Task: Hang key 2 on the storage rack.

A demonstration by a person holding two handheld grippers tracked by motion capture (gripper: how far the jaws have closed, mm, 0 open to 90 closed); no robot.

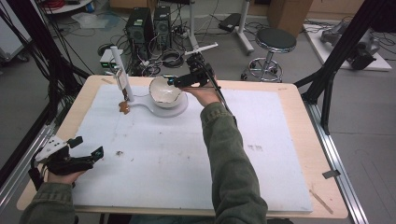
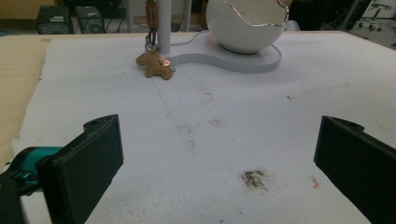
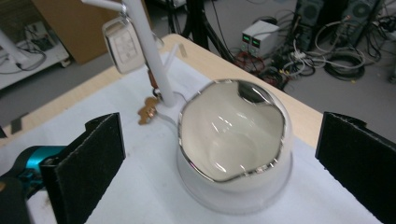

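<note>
Tabletop covered by a white foam sheet (image 1: 187,158), with a white egg-shaped bowl (image 1: 165,91) with a jagged rim sitting on a flat white stand (image 1: 175,108) in the upper middle of the high view, beside a thin post (image 1: 122,74) from which a small brown horse charm (image 2: 154,65) hangs. Right gripper (image 1: 180,82) hovers at the bowl's rim with jaws spread wide and empty, while left gripper (image 1: 88,147) rests at lower left, also wide and empty. Bowl looks glossy, stiff and likely fragile and slippery, so a gentle pinch across its wall seems safest.
</note>
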